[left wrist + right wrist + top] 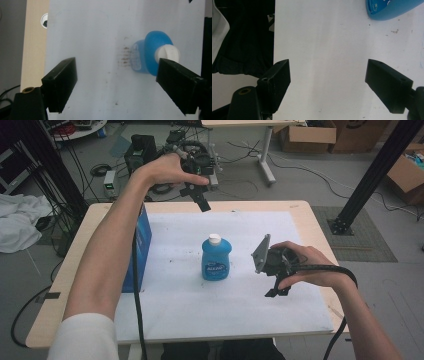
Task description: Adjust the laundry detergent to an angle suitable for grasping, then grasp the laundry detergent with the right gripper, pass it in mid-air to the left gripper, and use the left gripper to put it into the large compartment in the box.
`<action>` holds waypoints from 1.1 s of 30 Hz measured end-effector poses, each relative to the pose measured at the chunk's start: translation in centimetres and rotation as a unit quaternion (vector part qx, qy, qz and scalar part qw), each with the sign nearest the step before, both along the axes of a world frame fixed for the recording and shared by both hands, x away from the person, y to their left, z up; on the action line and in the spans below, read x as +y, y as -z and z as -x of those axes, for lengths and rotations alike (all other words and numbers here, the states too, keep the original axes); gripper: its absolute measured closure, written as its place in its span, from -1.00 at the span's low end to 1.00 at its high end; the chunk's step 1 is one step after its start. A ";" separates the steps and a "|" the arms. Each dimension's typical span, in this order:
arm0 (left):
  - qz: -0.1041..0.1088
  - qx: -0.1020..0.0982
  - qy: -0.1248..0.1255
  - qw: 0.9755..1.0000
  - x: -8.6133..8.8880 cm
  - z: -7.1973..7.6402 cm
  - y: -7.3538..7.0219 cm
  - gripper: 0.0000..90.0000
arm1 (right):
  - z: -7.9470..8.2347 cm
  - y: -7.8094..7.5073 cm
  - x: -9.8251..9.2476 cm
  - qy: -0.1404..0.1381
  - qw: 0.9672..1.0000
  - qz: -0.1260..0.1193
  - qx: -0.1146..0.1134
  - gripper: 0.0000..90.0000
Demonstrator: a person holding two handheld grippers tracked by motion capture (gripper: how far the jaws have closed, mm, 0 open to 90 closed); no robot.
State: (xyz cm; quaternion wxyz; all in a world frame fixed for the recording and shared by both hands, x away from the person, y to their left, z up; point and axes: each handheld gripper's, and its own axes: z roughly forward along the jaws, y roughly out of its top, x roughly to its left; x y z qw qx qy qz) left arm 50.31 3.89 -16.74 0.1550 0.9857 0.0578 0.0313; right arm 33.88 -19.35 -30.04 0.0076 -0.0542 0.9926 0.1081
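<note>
My left forearm (107, 265) fills the lower left of the high view, sleeve at the bottom edge, running up to my left gripper (199, 195), which hangs in the upper middle of the frame, above the far edge of the desk (70, 265); its fingers (61, 82) are spread wide with nothing between them; in the left gripper view they look straight down on the white mat (250, 310), and the blue bottle (150, 56) sits at the right of that frame, its white cap (168, 53) just above the right finger.

My right gripper (277, 290) rests low at the middle right of the high view, near the mat; its fingers (275, 82) are likewise spread and empty; in the right gripper view the bottle's blue body pokes in at the upper right corner.

The bottle (216, 260) stands upright in the centre of the mat, apart from both grippers; it is squat and flask-shaped, translucent blue, with a small white screw cap and a printed label on its front; to its left, at the mat's edge, stands a tall blue box (140, 250).

As I judge it, I am in the approach: neither hand has touched the bottle yet. The next move calls for bringing the left gripper down over the cap, or closing on the body from the side, centred so the smooth plastic does not slip or tip; the right hand could steady the base.
</note>
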 end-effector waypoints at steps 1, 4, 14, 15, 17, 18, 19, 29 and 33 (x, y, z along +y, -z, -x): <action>-0.003 0.000 0.000 1.000 -0.1 -0.1 -0.2 -0.60 | 0.1 0.0 0.0 0.000 1.000 -0.001 -0.001 -0.55; -0.001 -0.003 -0.004 1.000 -0.4 -0.2 -0.7 -0.60 | 0.2 -0.1 -0.2 -0.003 1.000 0.001 0.000 -0.55; -0.016 -0.007 -0.002 1.000 -1.0 -0.4 -0.8 -0.60 | 0.1 -0.7 -0.1 0.001 1.000 -0.019 -0.011 -0.55; -0.016 -0.008 -0.005 1.000 -1.0 -0.5 -0.8 -0.60 | 0.0 -0.8 0.0 0.002 1.000 -0.022 -0.011 -0.55; -0.022 -0.009 -0.003 1.000 -1.1 -0.6 -1.0 -0.60 | -0.1 -0.8 0.0 0.002 1.000 -0.022 -0.014 -0.55; -0.021 -0.011 -0.001 1.000 -1.1 -0.6 -1.1 -0.60 | 0.0 -0.8 0.0 0.004 1.000 -0.023 -0.013 -0.55; -0.021 -0.013 0.001 1.000 -1.2 -0.5 -1.2 -0.60 | -0.1 -0.8 0.0 0.004 1.000 -0.023 -0.013 -0.55; -0.024 -0.015 0.005 1.000 -1.6 -0.1 -1.2 -0.60 | -0.2 -0.9 -0.2 0.010 0.999 -0.029 -0.015 -0.55; -0.029 -0.017 0.008 0.999 -1.7 0.2 -1.3 -0.60 | -0.1 -1.0 -0.2 0.007 0.999 -0.030 -0.016 -0.55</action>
